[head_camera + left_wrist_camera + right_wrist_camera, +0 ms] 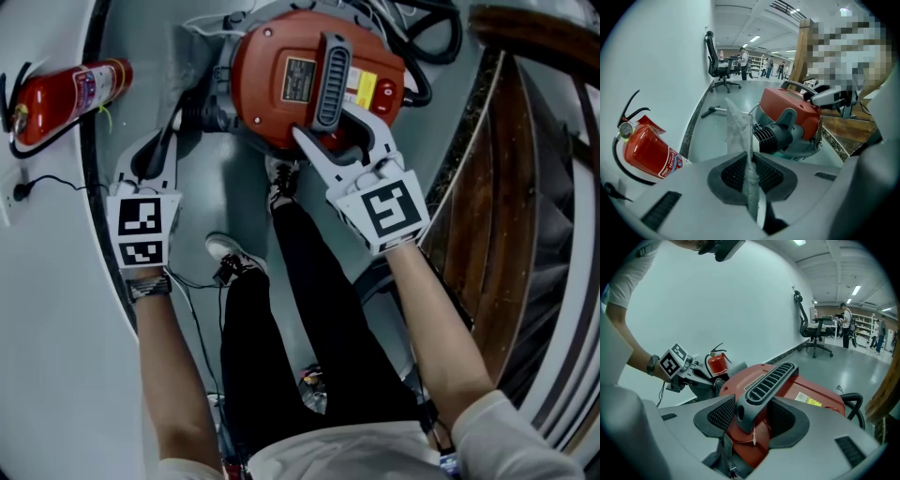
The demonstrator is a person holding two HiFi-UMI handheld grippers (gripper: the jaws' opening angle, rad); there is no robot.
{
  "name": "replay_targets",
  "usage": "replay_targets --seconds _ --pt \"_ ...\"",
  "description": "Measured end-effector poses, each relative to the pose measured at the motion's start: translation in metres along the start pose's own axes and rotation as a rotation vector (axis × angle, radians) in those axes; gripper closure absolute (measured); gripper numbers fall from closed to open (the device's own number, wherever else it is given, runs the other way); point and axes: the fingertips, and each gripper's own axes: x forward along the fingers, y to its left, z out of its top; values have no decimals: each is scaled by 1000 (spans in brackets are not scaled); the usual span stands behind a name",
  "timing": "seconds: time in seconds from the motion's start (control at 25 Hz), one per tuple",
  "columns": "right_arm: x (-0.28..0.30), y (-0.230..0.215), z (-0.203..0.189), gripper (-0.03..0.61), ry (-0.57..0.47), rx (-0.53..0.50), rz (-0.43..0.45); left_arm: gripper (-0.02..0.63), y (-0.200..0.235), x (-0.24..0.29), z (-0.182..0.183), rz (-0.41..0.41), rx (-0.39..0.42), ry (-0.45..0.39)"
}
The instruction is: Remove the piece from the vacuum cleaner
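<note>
Cool, even light falls from ceiling strips [754, 38] at twelve o'clock. Head view dimmer, soft shadows on the floor [234, 187]. Gripper views bulge, corners black; my near fingers [670, 197] blur.

Red fire extinguisher [70, 98] is standing against the white wall [47, 309], its black hose [616, 159] looping around it. Black office chair [813, 331] is sitting further down that wall, people [844, 324] standing beyond it by shelving [869, 326]. Wooden staircase [525, 216] is running along the opposite side of the grey floor [712, 136].
</note>
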Motion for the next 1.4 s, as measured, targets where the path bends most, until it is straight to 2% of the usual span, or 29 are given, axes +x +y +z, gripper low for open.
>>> replay_targets --seconds 0.4,0.72,0.92,1.4 --pt "0 0 0 360 0 -6 -1 581 3 0 0 -10 -116 -32" --pt "0 0 0 360 -1 -12 -1 581 4 0 -1 -25 -287 -66" --pt "0 0 0 360 -4 -13 -3 581 5 1 -2 -51 -345 -77" --pt "0 0 -1 360 -3 -16 -5 580 9 4 -5 -137 -554 -141"
